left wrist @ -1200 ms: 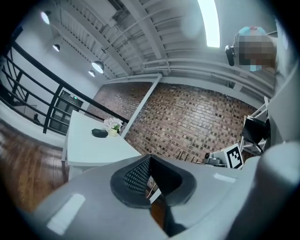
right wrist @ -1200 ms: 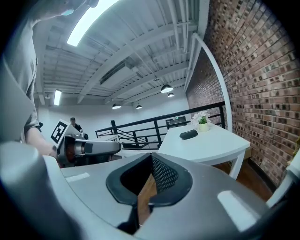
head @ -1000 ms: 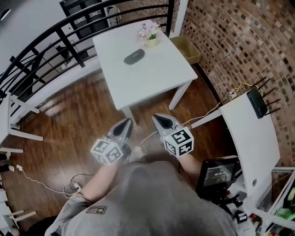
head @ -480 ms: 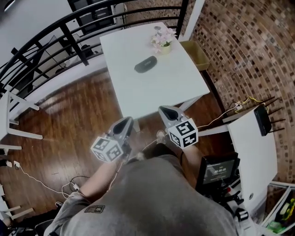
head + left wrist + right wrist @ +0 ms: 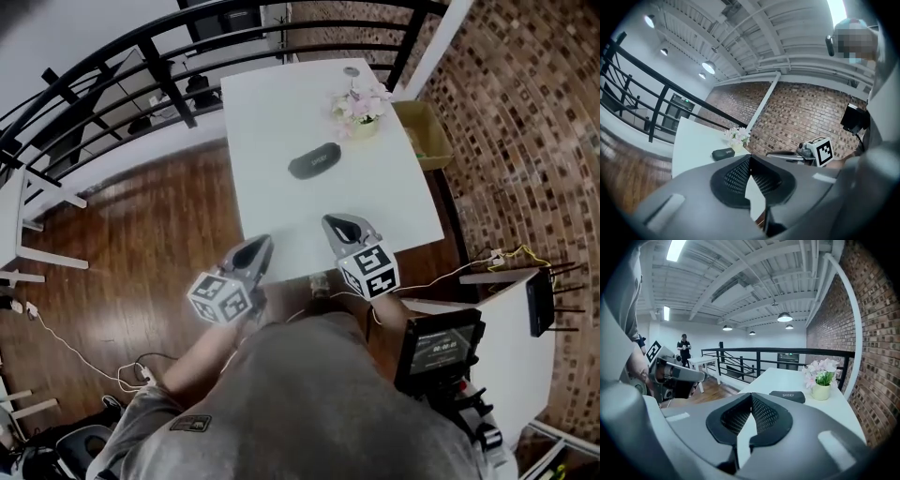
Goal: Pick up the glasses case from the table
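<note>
Lying flat mid-table, the dark glasses case sits near-left of the flower pot on the white table. Both forearms reach forward side by side, tilted slightly down. The left gripper and right gripper are at the table's near edge, well apart from the case, jaws together and empty.

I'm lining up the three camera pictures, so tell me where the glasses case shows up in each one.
Head view: the glasses case lies upper middle, on the white table.
Left gripper view: the case is small, left of centre.
Right gripper view: the case is right of centre.
Shared landmark: the flower pot stands close by the case in every view.
</note>
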Tool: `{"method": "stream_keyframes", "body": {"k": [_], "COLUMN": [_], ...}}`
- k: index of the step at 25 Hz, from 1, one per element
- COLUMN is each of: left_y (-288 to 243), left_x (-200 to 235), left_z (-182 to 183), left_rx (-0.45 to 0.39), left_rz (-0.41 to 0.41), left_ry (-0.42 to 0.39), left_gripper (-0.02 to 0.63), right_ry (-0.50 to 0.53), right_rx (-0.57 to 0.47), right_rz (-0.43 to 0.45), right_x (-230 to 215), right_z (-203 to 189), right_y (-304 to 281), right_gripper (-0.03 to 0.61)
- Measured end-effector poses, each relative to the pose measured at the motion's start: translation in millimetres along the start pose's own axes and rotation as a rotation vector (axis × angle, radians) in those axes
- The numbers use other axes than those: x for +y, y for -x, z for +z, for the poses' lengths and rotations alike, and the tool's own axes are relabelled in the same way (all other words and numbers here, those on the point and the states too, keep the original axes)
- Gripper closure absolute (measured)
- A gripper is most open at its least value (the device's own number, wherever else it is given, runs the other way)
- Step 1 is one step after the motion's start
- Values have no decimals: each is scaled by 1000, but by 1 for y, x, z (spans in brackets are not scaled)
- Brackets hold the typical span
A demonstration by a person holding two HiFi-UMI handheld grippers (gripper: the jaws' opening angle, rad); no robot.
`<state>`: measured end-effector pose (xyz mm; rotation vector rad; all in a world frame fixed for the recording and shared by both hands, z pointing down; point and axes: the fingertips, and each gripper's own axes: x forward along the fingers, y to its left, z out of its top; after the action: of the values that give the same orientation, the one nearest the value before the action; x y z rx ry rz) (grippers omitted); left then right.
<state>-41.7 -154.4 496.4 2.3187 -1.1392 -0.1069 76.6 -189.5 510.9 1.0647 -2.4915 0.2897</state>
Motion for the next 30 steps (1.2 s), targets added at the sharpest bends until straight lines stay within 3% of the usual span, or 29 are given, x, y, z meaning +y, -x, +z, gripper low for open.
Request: {"method": "stream_keyframes", "body": {"k": [5, 10, 13, 17, 20, 26, 30], "left_y": [-57, -96, -108, -109, -107, -98, -92], "left_x": [23, 45, 55, 71, 82, 95, 99], "left_z": [12, 10, 8, 3, -1, -6, -13], "left_rx": [39, 58, 68, 73, 85, 77, 74], "left_rz": [67, 147, 183, 239, 267, 317, 341], "left_ry": [-6, 10, 22, 66, 86, 126, 148], "left_gripper": [612, 612, 612, 612, 612, 612, 612], "right_ry": [80, 317, 460, 636, 798, 1024, 1110], "right_rx": [62, 141, 184, 299, 371, 441, 505], "right_rz": [55, 170, 258, 373, 422, 502, 566], "right_x": [-51, -83, -92, -103, -114, -120, -121], "right_z": [2, -1, -6, -28, -45, -60, -68], "right_y": [-34, -75, -98, -129, -149, -182, -199], "right_gripper": [566, 549, 492, 344, 276, 207, 179]}}
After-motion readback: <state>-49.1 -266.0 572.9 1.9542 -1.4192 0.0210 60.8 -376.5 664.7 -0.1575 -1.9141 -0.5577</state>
